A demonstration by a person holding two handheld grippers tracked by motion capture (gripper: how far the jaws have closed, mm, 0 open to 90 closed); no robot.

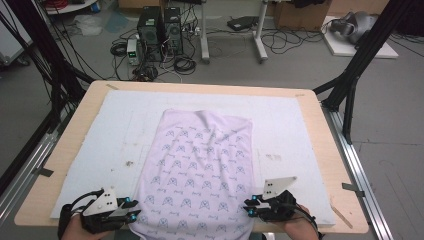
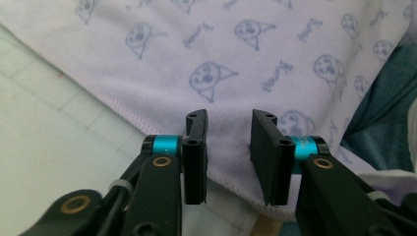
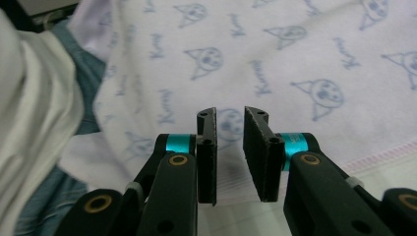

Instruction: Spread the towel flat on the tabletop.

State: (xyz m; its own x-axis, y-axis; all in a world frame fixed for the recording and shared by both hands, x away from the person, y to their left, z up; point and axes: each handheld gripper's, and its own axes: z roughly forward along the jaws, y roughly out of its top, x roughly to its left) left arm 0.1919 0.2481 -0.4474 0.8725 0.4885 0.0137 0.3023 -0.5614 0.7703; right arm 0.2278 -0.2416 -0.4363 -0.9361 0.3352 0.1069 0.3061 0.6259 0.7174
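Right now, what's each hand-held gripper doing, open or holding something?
Left hand-held gripper: open, over the cloth edge, holding nothing.
Right hand-held gripper: open, holding nothing.

The high view is evenly and softly lit from above, with only faint shadows cast on the white mat and no glare, though the picture is slightly soft and grainy. In both gripper views the black jaws are rendered sharply, while the printed cloth beyond is blurred toward the upper edges. A pale, washed-out tone is seen in the close views, and a white sleeve is thrown fully out of focus.

black jaws | teal collars | brass screws | apparently grey plates
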